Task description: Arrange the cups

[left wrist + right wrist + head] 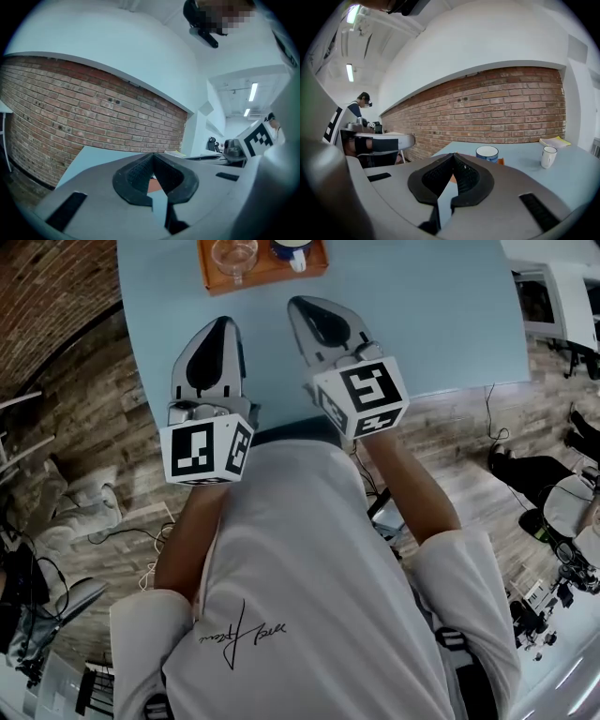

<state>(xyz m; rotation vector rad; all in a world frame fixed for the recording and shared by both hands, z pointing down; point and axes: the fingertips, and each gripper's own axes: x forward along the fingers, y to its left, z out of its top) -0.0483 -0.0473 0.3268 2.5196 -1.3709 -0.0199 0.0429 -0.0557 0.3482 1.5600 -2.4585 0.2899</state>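
Note:
An orange tray [272, 275] lies at the far edge of the light blue table [431, 315]. On it stand a clear glass cup [233, 256] and a blue cup [292, 251] with a white inside. My left gripper [223, 322] and right gripper [298, 304] hover side by side over the table, just short of the tray, both shut and empty. In the right gripper view the shut jaws [453, 156] point toward the blue cup [487, 153], and a white mug [548, 156] stands alone farther right. In the left gripper view, a strip of tray [154, 185] shows behind the shut jaws [153, 155].
A red brick wall [511, 108] runs behind the table. Yellow papers [555, 142] lie at the table's far corner. Wooden floor with cables [122, 540] surrounds the table, and a seated person [553, 484] is off to the right.

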